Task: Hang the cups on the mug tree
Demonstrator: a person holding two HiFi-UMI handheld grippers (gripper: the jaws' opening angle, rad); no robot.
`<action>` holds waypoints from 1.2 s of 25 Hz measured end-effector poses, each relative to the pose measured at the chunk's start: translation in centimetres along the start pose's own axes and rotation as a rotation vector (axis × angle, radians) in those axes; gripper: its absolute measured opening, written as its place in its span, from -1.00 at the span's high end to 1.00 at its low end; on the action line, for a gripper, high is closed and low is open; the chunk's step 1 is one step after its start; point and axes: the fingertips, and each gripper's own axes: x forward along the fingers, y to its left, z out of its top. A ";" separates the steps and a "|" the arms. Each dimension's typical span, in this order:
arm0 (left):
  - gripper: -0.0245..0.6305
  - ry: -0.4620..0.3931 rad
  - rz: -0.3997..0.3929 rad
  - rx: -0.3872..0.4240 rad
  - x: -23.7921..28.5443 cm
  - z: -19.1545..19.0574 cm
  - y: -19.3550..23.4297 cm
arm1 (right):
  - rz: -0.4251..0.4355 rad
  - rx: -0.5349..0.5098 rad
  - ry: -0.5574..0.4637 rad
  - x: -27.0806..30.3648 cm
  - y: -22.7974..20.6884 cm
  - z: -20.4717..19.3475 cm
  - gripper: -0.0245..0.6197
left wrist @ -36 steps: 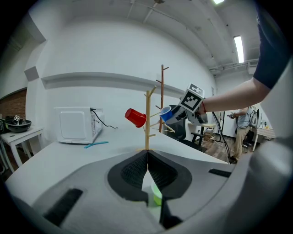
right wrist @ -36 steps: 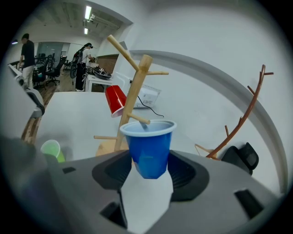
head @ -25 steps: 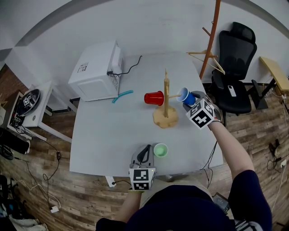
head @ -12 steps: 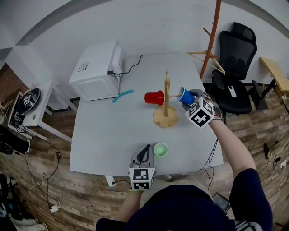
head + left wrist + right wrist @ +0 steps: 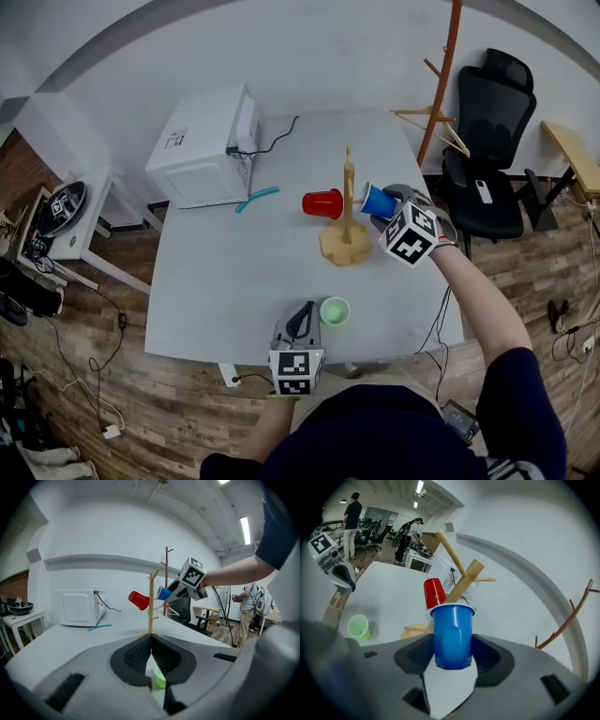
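Head view: my right gripper [image 5: 389,208] is clamped on the blue cup [image 5: 377,201], jaws pressing its sides near the bottom. The cup lies sideways in the air, mouth facing the mug tree [image 5: 346,202], just right of the post. Right gripper view: the rim sits directly in front of the post and an angled peg. I can't tell whether a peg is inside the mouth.

The red cup [image 5: 322,203] hangs on a peg on the left side of the tree, tilted, bottom pointing away from the post. The tree's round wooden base stands on the grey table [image 5: 234,272], toward the right edge.

My left gripper [image 5: 300,321] rests at the near edge of the table. Left gripper view: pads meet, closed, nothing between them. The green cup [image 5: 333,311] stands upright on the table just right of its tips, mouth up. I can't tell if they touch.

A white microwave [image 5: 202,145] sits at the far left corner, cable trailing off behind it. A teal strip [image 5: 255,199] lies flat in front of it. A black office chair [image 5: 487,141] and a brown coat stand [image 5: 439,84] are off the table to the right.
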 end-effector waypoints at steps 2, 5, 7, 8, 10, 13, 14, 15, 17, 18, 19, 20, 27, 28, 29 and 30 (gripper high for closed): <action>0.86 0.002 0.007 -0.002 -0.1 -0.2 0.1 | 0.004 0.000 -0.011 0.0 0.0 0.4 0.12; 0.86 -0.006 0.009 -0.003 -0.2 -0.1 0.1 | 0.008 -0.008 -0.020 -0.1 0.0 0.9 0.12; 0.86 -0.006 0.011 -0.003 -0.3 -0.1 0.2 | 0.013 -0.015 -0.023 -0.1 0.1 1.3 0.12; 0.86 -0.006 0.012 -0.004 -0.4 -0.1 0.3 | 0.017 -0.020 -0.024 -0.1 0.2 1.5 0.12; 0.86 -0.006 0.014 -0.004 -0.5 -0.1 0.3 | 0.025 -0.028 -0.026 0.0 0.4 1.7 0.12; 0.86 -0.005 0.019 -0.005 -0.6 -0.2 0.2 | 0.032 -0.040 -0.026 0.2 0.7 1.9 0.12; 0.86 -0.006 0.020 -0.006 -0.6 -0.3 0.2 | 0.033 -0.044 -0.026 0.3 0.7 1.9 0.12; 0.86 -0.006 0.021 -0.007 -0.6 -0.3 0.2 | 0.033 -0.050 -0.024 0.4 0.8 1.9 0.12; 0.86 -0.006 0.024 -0.008 -0.7 -0.3 0.3 | 0.036 -0.062 -0.019 0.5 0.9 2.0 0.12; 0.86 -0.005 0.024 -0.008 -0.8 -0.4 0.4 | 0.038 -0.067 -0.016 0.5 0.9 2.0 0.12; 0.86 -0.005 0.024 -0.008 -0.8 -0.4 0.4 | 0.041 -0.070 -0.014 0.5 0.9 2.1 0.12; 0.86 -0.006 0.023 -0.009 -0.8 -0.3 0.4 | 0.043 -0.071 -0.013 0.5 0.9 2.1 0.12; 0.86 -0.009 0.018 -0.007 -0.7 -0.3 0.3 | 0.049 -0.067 -0.028 0.2 1.0 2.4 0.12; 0.86 -0.007 0.016 -0.007 -0.7 -0.4 0.2 | 0.047 -0.067 -0.031 0.1 1.0 2.4 0.12; 0.86 -0.007 0.016 -0.006 -0.7 -0.4 0.2 | 0.044 -0.067 -0.033 0.1 0.9 2.5 0.12; 0.86 -0.006 0.015 -0.005 -0.7 -0.4 0.2 | 0.042 -0.066 -0.035 0.0 0.9 2.5 0.11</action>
